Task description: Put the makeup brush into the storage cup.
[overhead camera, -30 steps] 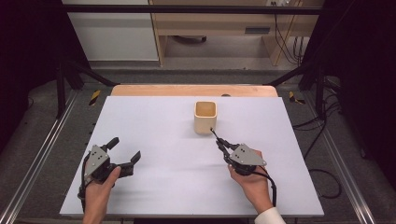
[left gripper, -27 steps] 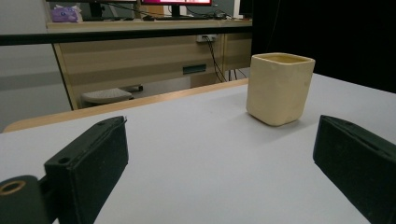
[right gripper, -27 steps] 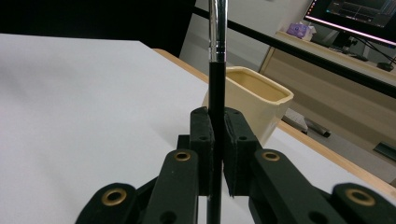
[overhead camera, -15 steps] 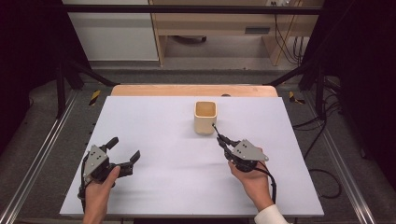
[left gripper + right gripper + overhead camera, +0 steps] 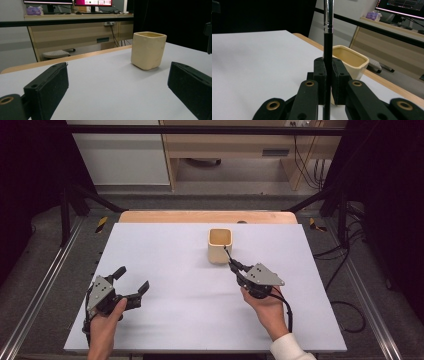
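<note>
- Leftmost, the left claw (image 5: 131, 281) rests low on the white bench (image 5: 165, 245) near its front left corner, jaws spread wide and nothing between them. In the left gripper view the two black pads frame bare bench, with the cup (image 5: 148, 50) well beyond them.
- For this step the left hand looks best kept where it is, out of the way; it can slide in to steady the cup only if the cup starts to shift.
- Middle of the bench, toward the far edge, stands the cream cup (image 5: 220, 245), upright, square-mouthed and apparently empty.
- Just right of and in front of it, the right claw (image 5: 235, 266) is clamped tight on a thin brush (image 5: 327, 50): black handle between the pads, metal ferrule above them, the top running out of the right gripper view.
- From above, the brush (image 5: 227, 254) slants up over the cup's near right corner; I cannot tell whether it touches the rim.
- Judging by this, the job in hand is dropping the brush into the cup.
- To do it well, lift so the lower end clears the rim, centre it over the mouth, and tip the handle closer to upright.
- Lower until the end sits inside, then let go; releasing early could send the brush onto the bench or knock the light cup over.
</note>
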